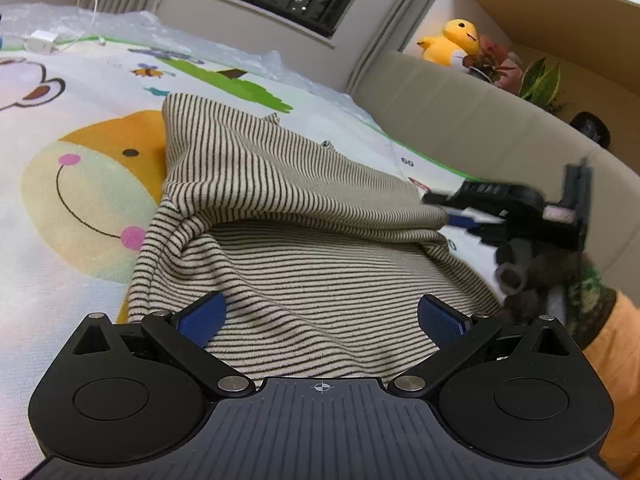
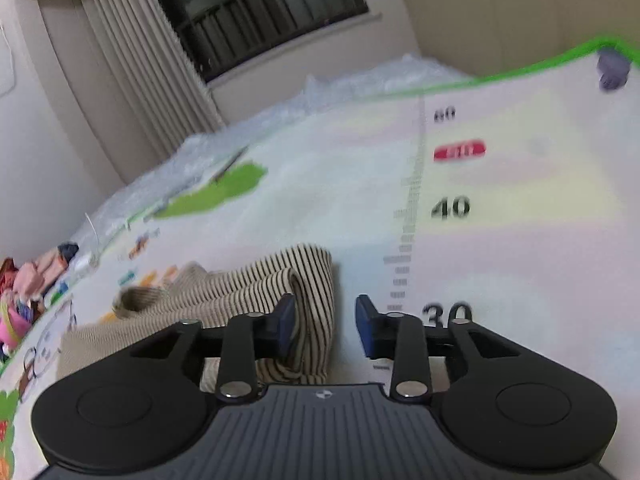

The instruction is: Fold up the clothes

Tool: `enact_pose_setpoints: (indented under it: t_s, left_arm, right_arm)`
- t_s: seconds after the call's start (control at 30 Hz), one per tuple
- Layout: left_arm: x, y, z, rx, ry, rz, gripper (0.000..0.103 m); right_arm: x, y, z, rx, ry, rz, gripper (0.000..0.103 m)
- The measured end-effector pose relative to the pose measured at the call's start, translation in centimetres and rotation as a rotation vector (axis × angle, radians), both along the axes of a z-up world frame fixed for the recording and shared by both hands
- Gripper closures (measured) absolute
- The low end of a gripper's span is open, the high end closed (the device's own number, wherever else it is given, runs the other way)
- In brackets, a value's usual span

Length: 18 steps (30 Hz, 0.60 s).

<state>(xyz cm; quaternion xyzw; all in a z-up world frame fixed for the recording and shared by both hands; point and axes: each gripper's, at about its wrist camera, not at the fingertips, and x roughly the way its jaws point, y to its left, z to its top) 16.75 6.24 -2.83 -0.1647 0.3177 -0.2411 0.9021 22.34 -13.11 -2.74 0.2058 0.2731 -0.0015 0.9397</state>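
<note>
A beige garment with thin dark stripes (image 1: 300, 208) lies folded over itself on a cartoon play mat (image 1: 80, 200). My left gripper (image 1: 320, 320) hovers at its near edge, open wide, with striped cloth below the gap and neither blue pad pressing on it. My right gripper (image 1: 444, 210) shows blurred at the garment's right edge, held by a hand in a camouflage sleeve (image 1: 592, 296). In the right wrist view the right gripper (image 2: 325, 326) stands open. A folded edge of the garment (image 2: 256, 288) lies against its left pad, with a gap to the right pad.
A beige padded wall (image 1: 460, 120) curves round the mat's far right side. On the shelf behind it sit a yellow plush toy (image 1: 452, 42) and plants (image 1: 540, 80). Crinkled plastic (image 1: 60, 20) and a white charger (image 1: 40, 40) lie at the far left. Colourful toys (image 2: 24, 288) are piled by the mat (image 2: 480, 220).
</note>
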Motion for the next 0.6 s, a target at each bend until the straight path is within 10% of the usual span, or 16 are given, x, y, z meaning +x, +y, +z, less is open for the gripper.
enact_pose_setpoints:
  t_s: [0.13,0.33,0.6]
  left_arm:
    - [-0.6,0.3,-0.2,-0.032,-0.017,0.006,0.0]
    - [-1.5,1.2,-0.4,-0.102,-0.048,0.034,0.0]
    - [-1.4,1.2,-0.4,-0.096,-0.037,0.028,0.0]
  right_arm:
    - [-0.7,1.9,0.9,-0.065,-0.041,0.082,0.048]
    - [-0.5,5.0,3.2,-0.084,-0.083,0.237,0.097]
    - [-0.6,3.8,7.5,-0.175,-0.189,0.156,0.099]
